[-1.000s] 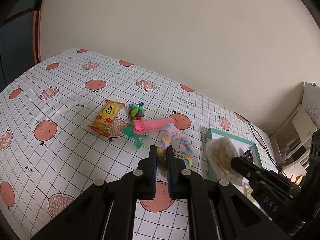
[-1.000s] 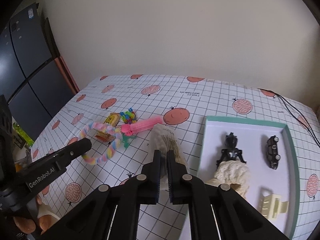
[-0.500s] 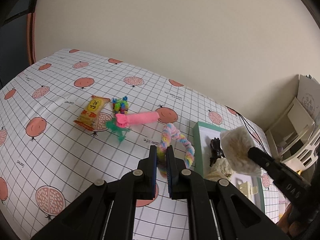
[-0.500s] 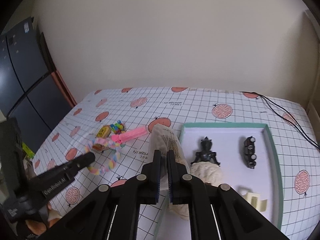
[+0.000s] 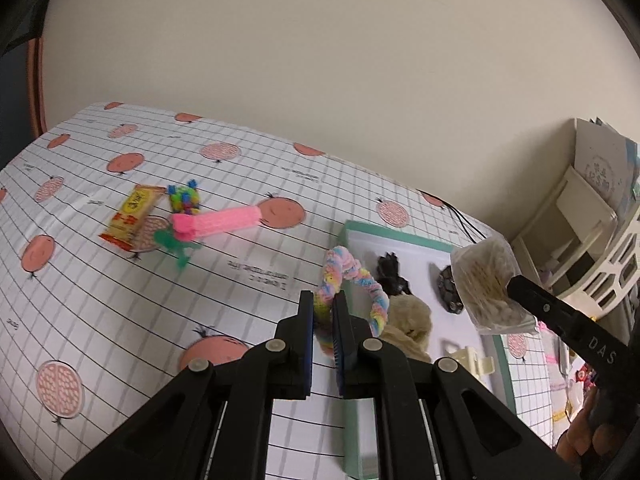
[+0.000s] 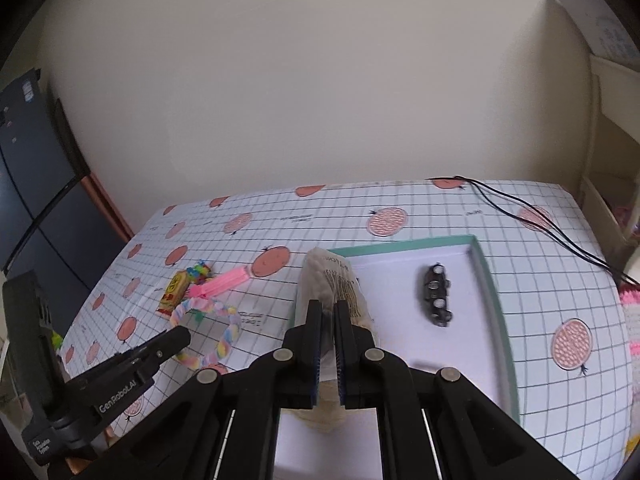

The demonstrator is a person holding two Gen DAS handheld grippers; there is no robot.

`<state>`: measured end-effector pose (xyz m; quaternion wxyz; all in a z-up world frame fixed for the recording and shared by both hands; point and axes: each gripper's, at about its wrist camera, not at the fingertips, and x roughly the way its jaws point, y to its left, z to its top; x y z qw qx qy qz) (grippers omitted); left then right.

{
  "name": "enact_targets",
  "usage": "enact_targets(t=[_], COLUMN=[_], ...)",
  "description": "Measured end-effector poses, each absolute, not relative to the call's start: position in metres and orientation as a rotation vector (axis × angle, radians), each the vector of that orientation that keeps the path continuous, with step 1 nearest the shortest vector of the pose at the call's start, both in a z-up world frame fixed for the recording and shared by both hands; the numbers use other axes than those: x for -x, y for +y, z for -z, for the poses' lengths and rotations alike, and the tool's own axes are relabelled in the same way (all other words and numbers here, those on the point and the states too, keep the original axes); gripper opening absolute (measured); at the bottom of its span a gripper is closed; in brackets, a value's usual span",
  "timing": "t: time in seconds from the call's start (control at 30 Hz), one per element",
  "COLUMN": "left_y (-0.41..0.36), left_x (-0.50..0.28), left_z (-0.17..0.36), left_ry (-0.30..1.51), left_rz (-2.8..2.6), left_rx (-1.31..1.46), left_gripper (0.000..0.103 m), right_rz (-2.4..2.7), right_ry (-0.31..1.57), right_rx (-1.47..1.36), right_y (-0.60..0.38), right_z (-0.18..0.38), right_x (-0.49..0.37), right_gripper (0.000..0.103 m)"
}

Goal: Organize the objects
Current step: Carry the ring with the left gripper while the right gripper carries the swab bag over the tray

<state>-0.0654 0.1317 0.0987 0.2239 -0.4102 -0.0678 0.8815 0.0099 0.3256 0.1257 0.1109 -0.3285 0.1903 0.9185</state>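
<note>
A fuzzy pastel rainbow ring [image 5: 352, 284] is hanging pinched in the left gripper [image 5: 323, 320] beside the shallow teal-rimmed white tray [image 6: 486, 276]. At three o'clock, the right gripper [image 6: 328, 320] is squeezing a clear bag of pale sticks [image 6: 334, 284] over the tray, where a small dark toy car [image 6: 437, 294] is lying.

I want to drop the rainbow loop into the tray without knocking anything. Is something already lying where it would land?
Partly. The left tongs hold the rainbow loop at the tray edge. Just beyond lie a beige fluffy lump and a black figure. The white floor nearer the tongs looks bare.
</note>
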Motion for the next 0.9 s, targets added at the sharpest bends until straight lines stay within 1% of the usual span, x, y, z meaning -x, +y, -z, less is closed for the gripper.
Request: enact_targets(t=[0.6, 0.9], left_y=[0.197, 0.226], left_x=[0.037, 0.03], left_z=[-0.077, -0.054], left_ry=[-0.1, 0.015], left_rz=[-2.257, -2.17], left_rx=[1.172, 1.263], left_gripper=[0.008, 0.008], right_rz=[-2.459, -2.403], right_ry=[0.599, 0.568], right_rx=[0.96, 1.012], right_y=[0.387, 0.392], right_z=[-0.097, -0.081], right_x=[-0.044, -0.034], right_gripper=[0.006, 0.006])
